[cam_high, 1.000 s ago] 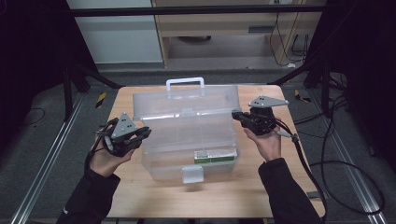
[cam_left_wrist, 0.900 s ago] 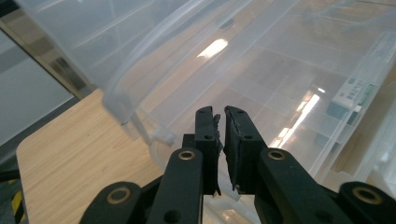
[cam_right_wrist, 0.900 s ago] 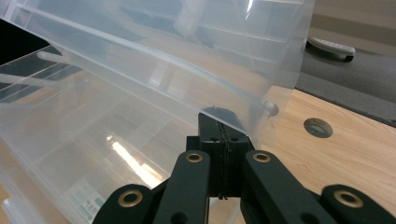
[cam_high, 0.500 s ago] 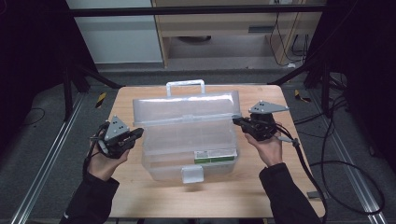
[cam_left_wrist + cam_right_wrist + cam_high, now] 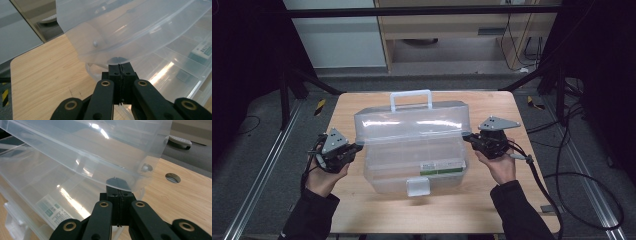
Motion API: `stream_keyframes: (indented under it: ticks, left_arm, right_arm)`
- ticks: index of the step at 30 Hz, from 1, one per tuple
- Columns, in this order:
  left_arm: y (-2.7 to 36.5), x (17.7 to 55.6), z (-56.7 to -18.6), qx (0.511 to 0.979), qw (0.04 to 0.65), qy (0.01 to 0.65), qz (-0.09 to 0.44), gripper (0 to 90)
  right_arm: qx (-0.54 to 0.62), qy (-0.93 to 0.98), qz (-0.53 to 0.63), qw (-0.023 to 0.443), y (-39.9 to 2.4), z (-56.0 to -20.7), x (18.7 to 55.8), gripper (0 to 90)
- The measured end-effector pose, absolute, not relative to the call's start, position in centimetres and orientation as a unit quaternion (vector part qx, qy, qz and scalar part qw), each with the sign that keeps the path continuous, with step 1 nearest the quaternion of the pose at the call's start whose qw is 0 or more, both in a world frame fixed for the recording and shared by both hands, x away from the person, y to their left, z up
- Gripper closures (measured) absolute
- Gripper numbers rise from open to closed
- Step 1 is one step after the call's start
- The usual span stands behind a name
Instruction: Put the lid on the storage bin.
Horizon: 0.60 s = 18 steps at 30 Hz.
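Note:
A clear plastic storage box sits mid-table with its hinged lid raised partway and a white handle at the back. My left gripper is shut at the box's left end, its tips just under the lid's curved side edge. My right gripper is shut at the right end, its tips against the lid's lower corner. In the gripper views both pairs of jaws are pressed together. Whether either pinches the thin rim I cannot tell.
The box stands on a wooden table with a cable hole near its right side. A white latch hangs at the box's front and a green-white label shows inside. Cables trail on the floor at the right.
My left gripper has drawn slightly left, away from the box's side, and its jaws have closed. The right gripper and the lid have stayed put.

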<state>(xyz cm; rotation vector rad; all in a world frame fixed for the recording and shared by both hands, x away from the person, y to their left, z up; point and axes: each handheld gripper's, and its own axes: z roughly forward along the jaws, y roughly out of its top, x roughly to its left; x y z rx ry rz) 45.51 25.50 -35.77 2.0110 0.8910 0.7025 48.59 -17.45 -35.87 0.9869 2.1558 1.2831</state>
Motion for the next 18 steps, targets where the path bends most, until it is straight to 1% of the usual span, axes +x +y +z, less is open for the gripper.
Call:
stream_keyframes:
  ticks: [8,18]
  left_arm:
    - [25.6,44.9,-36.6,0.802,0.400,0.350,0.273,89.2]
    - [25.7,44.3,-37.6,0.809,0.390,0.349,0.266,89.2]
  right_arm:
    - [0.363,0.782,0.457,0.219,-18.1,-36.8,47.9,89.1]
    - [0.370,0.781,0.453,0.217,-19.1,-37.9,47.2,90.0]
